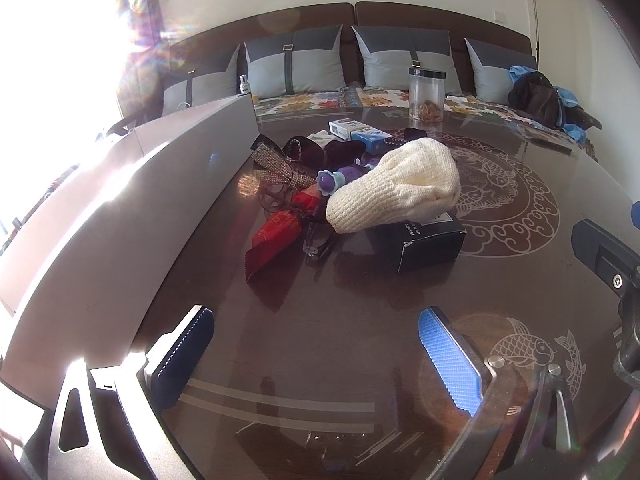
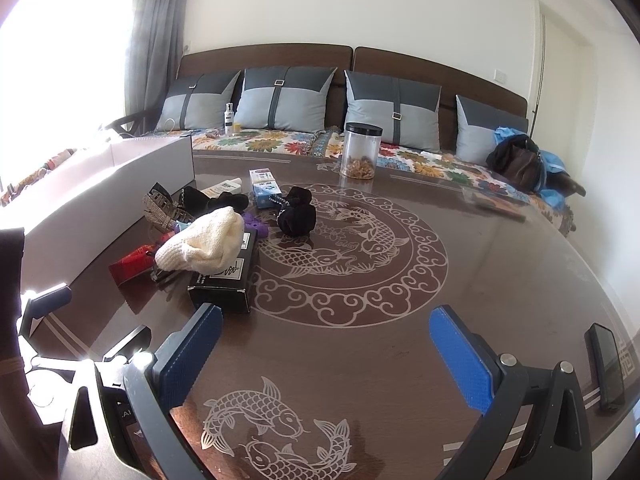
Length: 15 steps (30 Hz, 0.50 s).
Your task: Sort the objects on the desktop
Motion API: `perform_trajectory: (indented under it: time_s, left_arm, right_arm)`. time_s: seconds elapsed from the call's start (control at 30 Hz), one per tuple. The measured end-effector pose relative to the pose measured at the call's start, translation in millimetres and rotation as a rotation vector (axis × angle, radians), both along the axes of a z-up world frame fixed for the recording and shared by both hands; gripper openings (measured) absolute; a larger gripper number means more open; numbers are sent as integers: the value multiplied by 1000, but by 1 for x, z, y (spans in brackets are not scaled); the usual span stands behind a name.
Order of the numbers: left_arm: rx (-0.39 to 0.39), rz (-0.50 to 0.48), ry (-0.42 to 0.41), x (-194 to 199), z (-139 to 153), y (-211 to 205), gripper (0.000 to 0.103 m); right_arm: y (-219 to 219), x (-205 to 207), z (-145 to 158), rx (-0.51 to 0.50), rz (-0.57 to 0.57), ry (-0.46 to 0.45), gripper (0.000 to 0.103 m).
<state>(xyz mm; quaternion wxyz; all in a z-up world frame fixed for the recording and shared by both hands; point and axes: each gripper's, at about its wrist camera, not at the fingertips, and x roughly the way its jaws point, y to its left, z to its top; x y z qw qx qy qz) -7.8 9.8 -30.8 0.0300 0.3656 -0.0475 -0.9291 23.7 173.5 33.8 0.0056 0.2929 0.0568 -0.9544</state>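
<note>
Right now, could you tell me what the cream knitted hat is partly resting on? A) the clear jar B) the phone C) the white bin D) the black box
D: the cream knitted hat drapes over the black box, away from the clear jar.

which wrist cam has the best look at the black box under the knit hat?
Right wrist: the black box shows its labelled top and front face, with the knit hat covering only its far end. Left wrist shows the black box too, but mostly one end and a strip of top; the hat hides more of it.
</note>
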Motion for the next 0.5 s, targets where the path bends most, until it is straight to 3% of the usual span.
perform_trajectory:
  time_s: [0.5]
  left_arm:
    - [0,-2,-14,-2,-5,1,103]
  right_arm:
    - [-5,-2,-5,16,11,-16,103]
